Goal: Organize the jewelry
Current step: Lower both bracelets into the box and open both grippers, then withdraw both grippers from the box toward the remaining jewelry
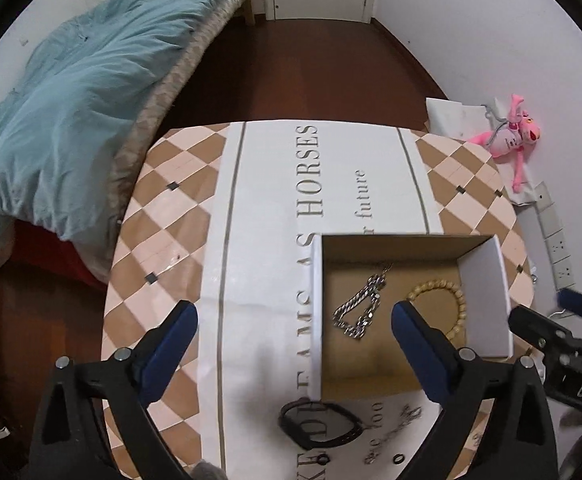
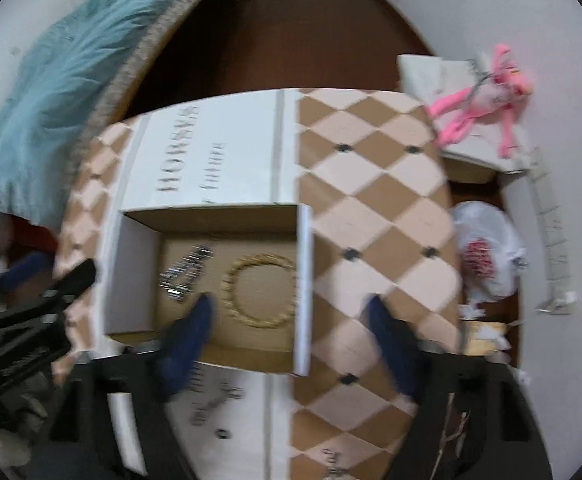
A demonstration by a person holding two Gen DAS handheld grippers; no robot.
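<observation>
An open cardboard box (image 1: 315, 292) (image 2: 304, 280) stands on the table. On its floor lie a silver chain (image 1: 357, 308) (image 2: 187, 276) and a tan beaded bracelet (image 1: 457, 306) (image 2: 261, 290). On the white runner in front of the box lie a black band (image 1: 319, 424), a thin chain (image 1: 395, 436) and small black rings (image 1: 398, 458) (image 2: 222, 434). My left gripper (image 1: 293, 316) is open above the box's left wall, holding nothing. My right gripper (image 2: 291, 314) is open too, straddling the box's right wall; this view is blurred.
The round checkered table (image 1: 159, 232) carries a white lettered runner (image 1: 275, 184). A bed with a teal duvet (image 1: 75, 112) is at the left. A pink plush toy (image 1: 511, 136), power strips (image 1: 555, 240) and a white plastic bag (image 2: 487, 252) lie at the right.
</observation>
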